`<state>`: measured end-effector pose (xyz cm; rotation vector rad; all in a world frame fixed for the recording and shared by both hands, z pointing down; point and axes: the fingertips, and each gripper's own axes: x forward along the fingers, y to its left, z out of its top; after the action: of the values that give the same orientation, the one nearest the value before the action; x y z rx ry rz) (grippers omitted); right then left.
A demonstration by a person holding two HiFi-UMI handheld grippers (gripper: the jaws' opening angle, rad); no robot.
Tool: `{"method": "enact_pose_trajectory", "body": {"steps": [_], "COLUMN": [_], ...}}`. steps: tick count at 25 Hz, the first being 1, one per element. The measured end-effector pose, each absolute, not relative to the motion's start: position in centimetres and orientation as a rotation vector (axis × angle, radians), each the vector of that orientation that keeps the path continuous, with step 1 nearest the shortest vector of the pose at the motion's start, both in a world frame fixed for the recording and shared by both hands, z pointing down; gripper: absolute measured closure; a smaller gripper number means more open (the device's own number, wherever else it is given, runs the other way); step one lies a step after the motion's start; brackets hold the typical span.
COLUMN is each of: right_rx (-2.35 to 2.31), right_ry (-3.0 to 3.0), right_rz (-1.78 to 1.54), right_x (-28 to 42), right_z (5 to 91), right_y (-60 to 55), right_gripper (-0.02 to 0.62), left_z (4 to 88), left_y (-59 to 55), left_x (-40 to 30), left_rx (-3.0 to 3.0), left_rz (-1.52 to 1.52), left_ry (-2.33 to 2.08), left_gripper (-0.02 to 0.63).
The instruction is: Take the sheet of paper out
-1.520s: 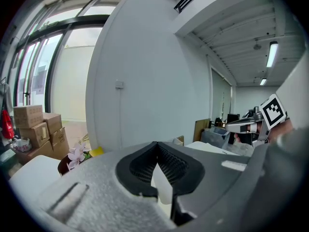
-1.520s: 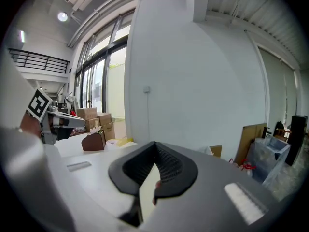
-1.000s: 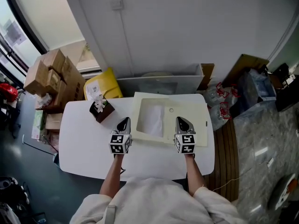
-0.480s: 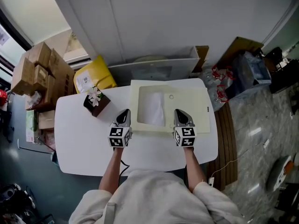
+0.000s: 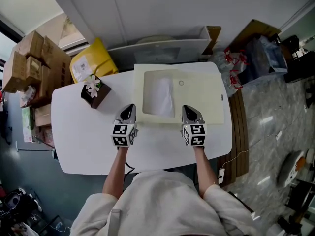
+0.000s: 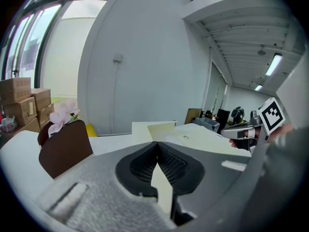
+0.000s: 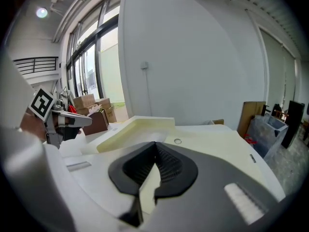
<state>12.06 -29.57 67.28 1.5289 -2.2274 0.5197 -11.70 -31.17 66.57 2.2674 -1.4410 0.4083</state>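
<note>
White sheet of paper (image 5: 161,98) lies in the sunken basin of the cream moulded plastic tray (image 5: 206,102), seemingly flat. Left gripper (image 5: 129,108) is just off the tray's near-left corner and right gripper (image 5: 189,109) over its near rim, both w/ jaws closed on nothing.

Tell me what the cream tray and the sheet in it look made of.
The cream tray is probably moulded plastic, matte: rounded edges, one even colour. The sheet is likely thin white paper, matte: it lies flat in the tray's recess.
</note>
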Motion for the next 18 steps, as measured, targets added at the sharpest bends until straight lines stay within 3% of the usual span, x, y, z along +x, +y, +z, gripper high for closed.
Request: {"method": "enact_pose_trajectory", "body": {"steps": [12,14,18], "right_rx": [1.414,1.378,1.329], "right_ry": [-2.216,-2.222,-2.216], "right_rz": [0.564,0.603,0.658], "right_x": [10.8,10.4,10.1], "right_z": [70.1,70.7,71.6], "right_y": [-30.1,-30.2,-30.4], "right_gripper": [0.589,0.432,0.328], "left_z": [68.6,68.6,68.7], "left_y": [-29.9,-29.9,-30.0], "left_x": [-11.4,-11.5,-11.6], "left_rx": [2.234,2.228,2.221], "left_rz": [0.421,0.422,0.425], "left_ry": [-1.435,-1.437,-1.438], "left_gripper": [0.603,0.603,0.603]}}
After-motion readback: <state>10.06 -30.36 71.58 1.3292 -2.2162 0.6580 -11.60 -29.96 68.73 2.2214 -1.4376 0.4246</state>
